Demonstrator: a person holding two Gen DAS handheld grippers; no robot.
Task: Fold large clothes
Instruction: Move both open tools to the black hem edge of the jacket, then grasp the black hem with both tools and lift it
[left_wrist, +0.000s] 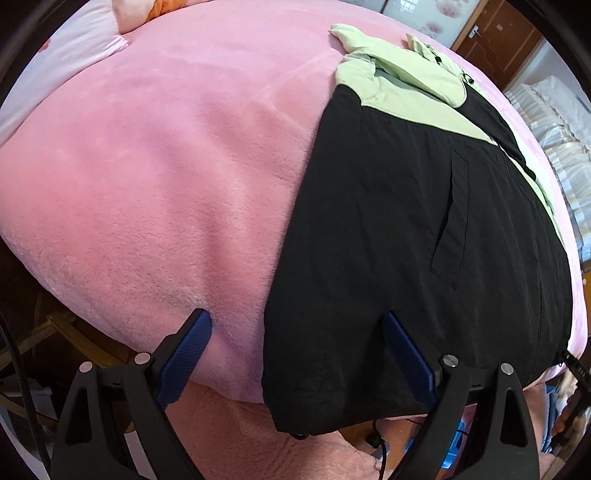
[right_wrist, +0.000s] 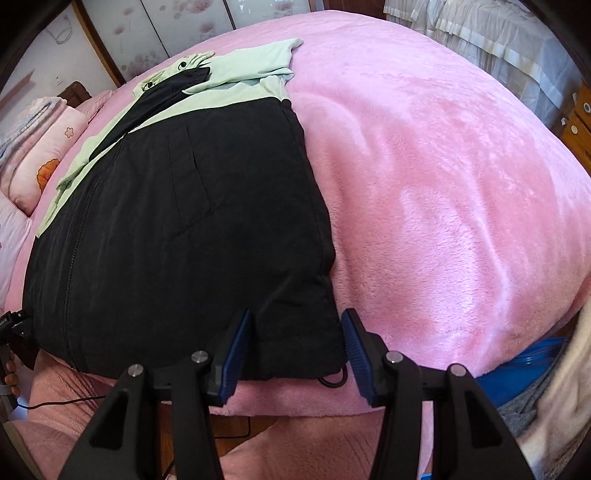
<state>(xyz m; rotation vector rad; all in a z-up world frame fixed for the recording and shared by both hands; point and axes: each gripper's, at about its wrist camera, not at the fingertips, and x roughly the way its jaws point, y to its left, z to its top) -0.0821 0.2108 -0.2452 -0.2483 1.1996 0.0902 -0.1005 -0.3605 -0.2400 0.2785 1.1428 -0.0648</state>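
Observation:
A large jacket (left_wrist: 406, 221), black below and pale green (left_wrist: 402, 74) at the shoulders and hood, lies flat and zipped on a pink plush bed cover (left_wrist: 166, 166). Its hem hangs at the near edge of the bed. My left gripper (left_wrist: 295, 318) stands wide open over the hem's left corner, with one fingertip over the pink cover and the other over black fabric. In the right wrist view the jacket (right_wrist: 184, 221) fills the left half. My right gripper (right_wrist: 296, 318) is open astride the hem's right corner, and the pads are not pressing the cloth.
Pillows (right_wrist: 48, 155) lie at the head of the bed. A black drawstring (right_wrist: 332, 380) dangles from the hem. A blue object (right_wrist: 535, 362) sits under the bed edge. White bedding (left_wrist: 561, 129), a wooden door (left_wrist: 498, 37) and wardrobe panels (right_wrist: 184, 33) stand beyond the bed.

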